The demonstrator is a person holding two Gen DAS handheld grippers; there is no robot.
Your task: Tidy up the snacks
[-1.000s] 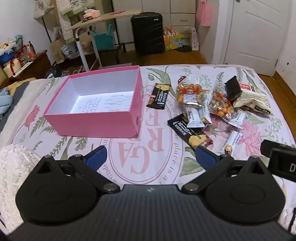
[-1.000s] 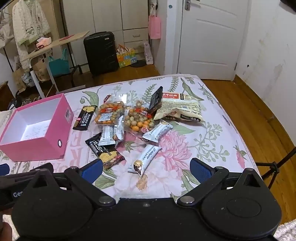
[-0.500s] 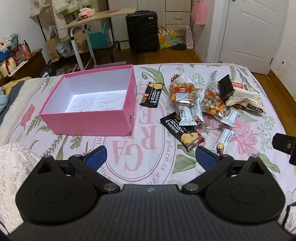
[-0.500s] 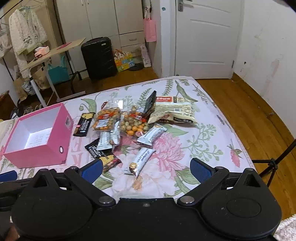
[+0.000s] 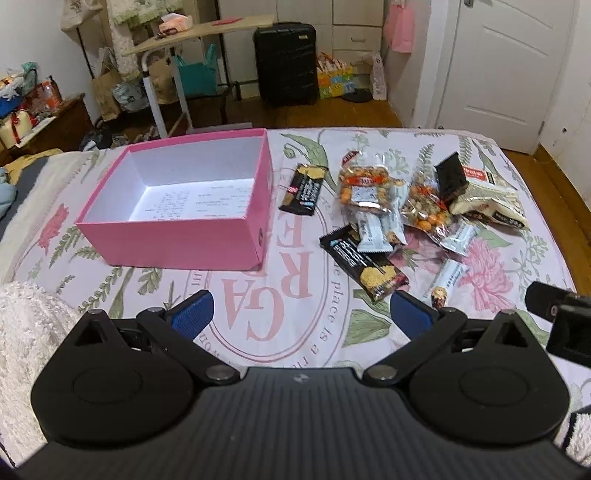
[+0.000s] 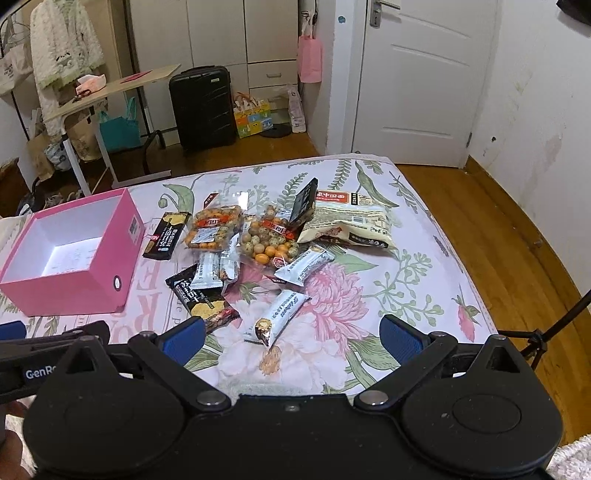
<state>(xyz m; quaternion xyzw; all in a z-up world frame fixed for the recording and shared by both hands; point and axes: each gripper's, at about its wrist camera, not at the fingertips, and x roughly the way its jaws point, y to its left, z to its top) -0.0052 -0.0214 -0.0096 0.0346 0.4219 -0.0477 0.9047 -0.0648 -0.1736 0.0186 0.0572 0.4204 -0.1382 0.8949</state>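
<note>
An empty pink box [image 5: 177,236] [image 6: 74,291] stands on the flowered bedspread at the left. To its right lies a heap of snacks: black bars [image 5: 304,188] [image 5: 365,266] [image 6: 201,297], two clear bags of coated nuts [image 5: 364,188] [image 6: 271,243], white bars [image 6: 279,317] [image 6: 304,264] and a cream bag [image 5: 487,203] [image 6: 347,221]. My left gripper [image 5: 302,314] is open, hovering near the bed's front edge. Over the nearest white bar, my right gripper [image 6: 291,338] stands open too. Both hold nothing.
The bed ends beyond the snacks; wooden floor [image 6: 498,236] lies to the right. A black suitcase [image 5: 286,62], a tilted side table [image 5: 199,35] and bags stand behind. A tripod leg [image 6: 543,332] is at the bed's right side. A white fluffy blanket [image 5: 26,325] lies near left.
Both grippers have drawn back and risen, so the box and snacks look smaller and farther. Nothing on the bed has moved, and both grippers stayed open.
</note>
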